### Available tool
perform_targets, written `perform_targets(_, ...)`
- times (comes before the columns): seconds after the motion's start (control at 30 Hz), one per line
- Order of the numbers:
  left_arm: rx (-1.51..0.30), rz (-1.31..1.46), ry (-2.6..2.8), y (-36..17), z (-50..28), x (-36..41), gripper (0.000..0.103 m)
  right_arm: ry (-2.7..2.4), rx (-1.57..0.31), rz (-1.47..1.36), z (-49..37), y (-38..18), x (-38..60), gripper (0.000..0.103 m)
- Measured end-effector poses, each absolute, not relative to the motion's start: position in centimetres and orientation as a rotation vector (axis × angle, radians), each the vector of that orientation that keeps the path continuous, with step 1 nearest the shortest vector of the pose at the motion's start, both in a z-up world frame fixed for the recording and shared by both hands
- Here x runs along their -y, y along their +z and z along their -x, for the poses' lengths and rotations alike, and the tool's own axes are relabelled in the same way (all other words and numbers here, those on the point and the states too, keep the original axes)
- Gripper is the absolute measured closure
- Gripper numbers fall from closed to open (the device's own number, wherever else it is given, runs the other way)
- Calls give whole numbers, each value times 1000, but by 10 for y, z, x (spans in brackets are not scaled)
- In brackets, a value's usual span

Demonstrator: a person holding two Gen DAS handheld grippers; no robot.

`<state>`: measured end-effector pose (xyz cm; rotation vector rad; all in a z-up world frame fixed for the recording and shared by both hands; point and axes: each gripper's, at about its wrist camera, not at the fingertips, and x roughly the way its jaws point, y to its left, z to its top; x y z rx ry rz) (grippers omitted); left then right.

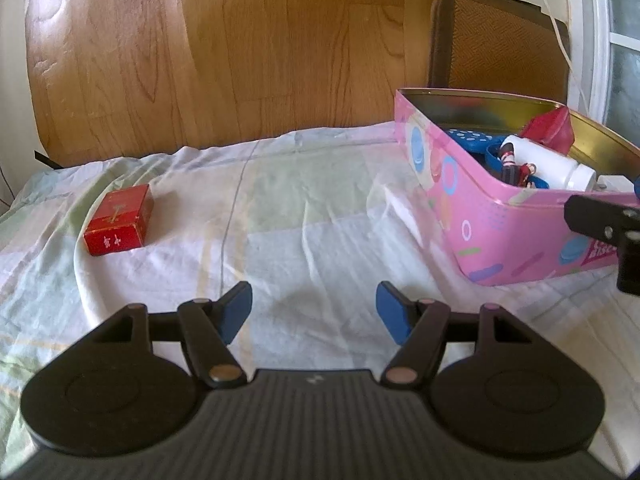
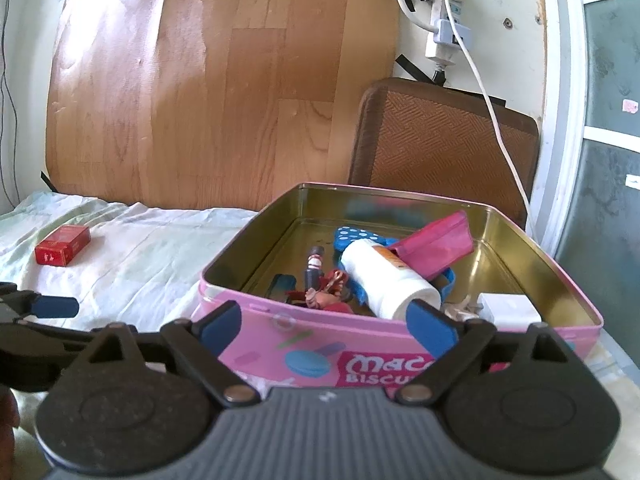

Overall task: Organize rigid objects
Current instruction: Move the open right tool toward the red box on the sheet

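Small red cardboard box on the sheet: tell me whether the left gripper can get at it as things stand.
Probably yes. The small red cardboard box lies alone on the pale sheet, ahead and left of the open, empty left gripper, with only bare cloth between them.

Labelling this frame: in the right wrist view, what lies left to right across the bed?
Red box → left tongs → pink tin with a white bottle inside → small white box in the tin's right corner.
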<state>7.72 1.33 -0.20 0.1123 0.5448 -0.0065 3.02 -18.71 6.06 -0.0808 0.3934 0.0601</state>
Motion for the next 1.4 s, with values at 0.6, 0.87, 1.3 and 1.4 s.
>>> perform_targets(0.6,-560,-140,-8,-4,-79,-11,31,82,-382,62,-18,64,184,11)
perform_targets(0.87,-556,-152,-6,-4,-78,-10,29,90,-381,58,-14,65,184,11)
perform_targets(1.3,-549,-152,-6,-4,-75,-8,26,97,-384,60,-10,64,180,10)
perform_targets(1.4,-549,-152,-4,-4,-75,-7,26,103,-382,57,-10,64,179,10)
